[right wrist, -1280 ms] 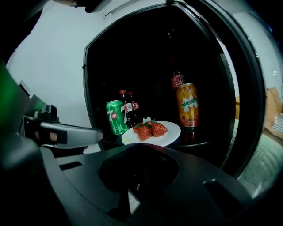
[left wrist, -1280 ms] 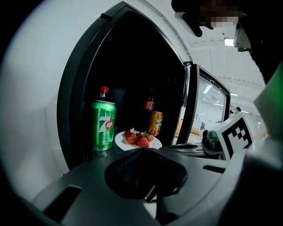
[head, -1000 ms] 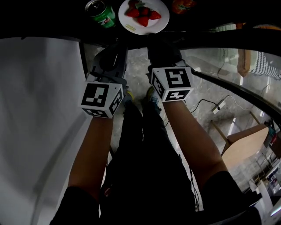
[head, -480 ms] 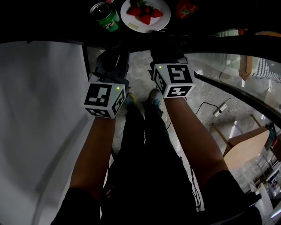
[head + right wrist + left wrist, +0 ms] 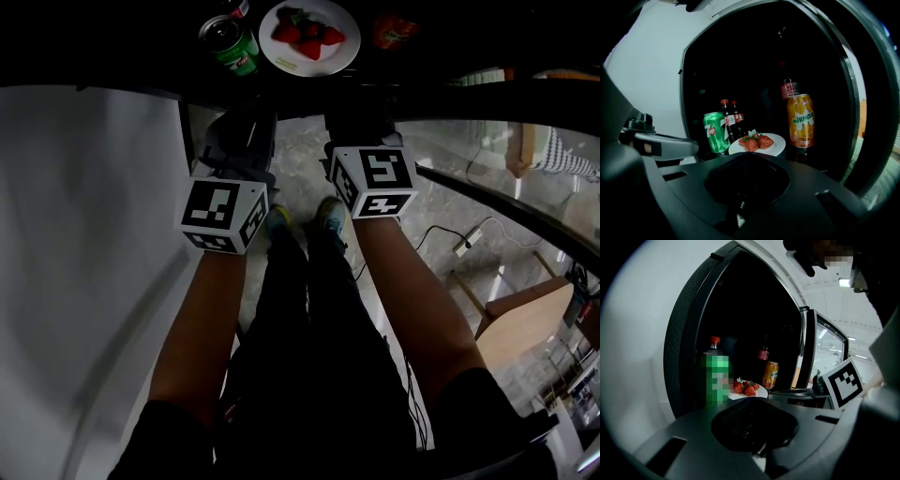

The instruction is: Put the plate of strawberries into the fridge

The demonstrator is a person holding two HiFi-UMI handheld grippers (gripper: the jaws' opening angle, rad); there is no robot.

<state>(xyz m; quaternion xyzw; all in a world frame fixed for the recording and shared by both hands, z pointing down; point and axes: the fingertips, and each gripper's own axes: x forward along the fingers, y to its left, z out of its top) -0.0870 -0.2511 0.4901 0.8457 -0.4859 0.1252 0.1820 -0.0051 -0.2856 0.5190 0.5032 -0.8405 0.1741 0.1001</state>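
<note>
Flanking plate: green can, orange can.

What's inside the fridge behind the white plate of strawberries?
Two dark red-capped bottles stand behind the round white plate of red strawberries, beside the green can. Another bottle rises behind the orange can. Farther back the fridge is too dark to see.

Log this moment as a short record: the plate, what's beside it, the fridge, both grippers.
plate: white, on a shelf inside the fridge, touched by neither gripper
strawberries: on the plate
green can: beside the plate, on its left in the right gripper view
dark bottles: behind the green can
orange can: on the plate's right
fridge door: open
left gripper: jaws together, empty, outside the fridge
right gripper: jaws together, empty, outside the fridge
</note>
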